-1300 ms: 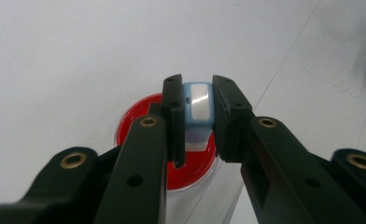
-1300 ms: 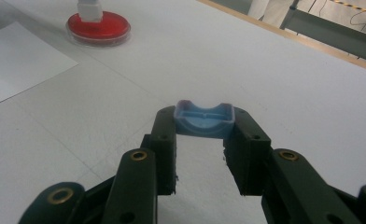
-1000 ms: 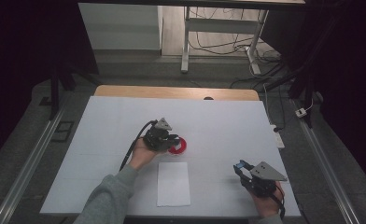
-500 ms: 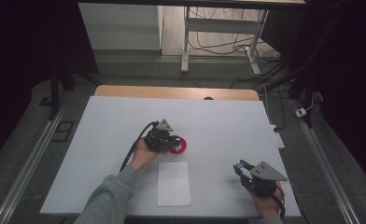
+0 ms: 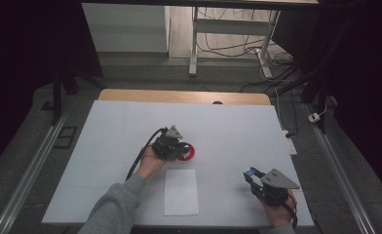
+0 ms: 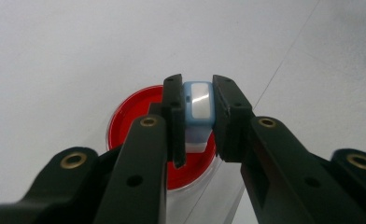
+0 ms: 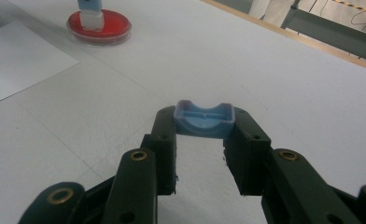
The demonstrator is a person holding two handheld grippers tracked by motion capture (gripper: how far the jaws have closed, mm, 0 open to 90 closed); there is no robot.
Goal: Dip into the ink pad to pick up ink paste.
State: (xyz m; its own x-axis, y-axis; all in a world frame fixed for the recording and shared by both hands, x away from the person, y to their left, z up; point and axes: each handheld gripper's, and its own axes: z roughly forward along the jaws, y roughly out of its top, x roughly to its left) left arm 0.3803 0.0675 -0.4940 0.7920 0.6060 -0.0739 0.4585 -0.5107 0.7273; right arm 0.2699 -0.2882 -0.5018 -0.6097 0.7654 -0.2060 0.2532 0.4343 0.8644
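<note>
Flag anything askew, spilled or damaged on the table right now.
Nothing stands out. The left gripper holds a small blue-and-white stamp over the red ink pad, the right gripper holds a blue cap, and the paper sheet lies flat.

The high view is dim and grainy: the white table top [image 5: 228,131] is the one bright area, lit from above, while the room to both sides falls into near-black. Edges there are soft and small detail is smeared.

The left gripper view is brighter and evenly lit. A white glare patch sits on the pale blue block [image 6: 198,105], the red dish [image 6: 139,116] is slightly soft, and the near black arms are blurred.

In the right gripper view the blue cap [image 7: 203,119] is fairly sharp, the far red dish [image 7: 99,25] and background blur, and faint shadows lie under the 2 jaws.
</note>
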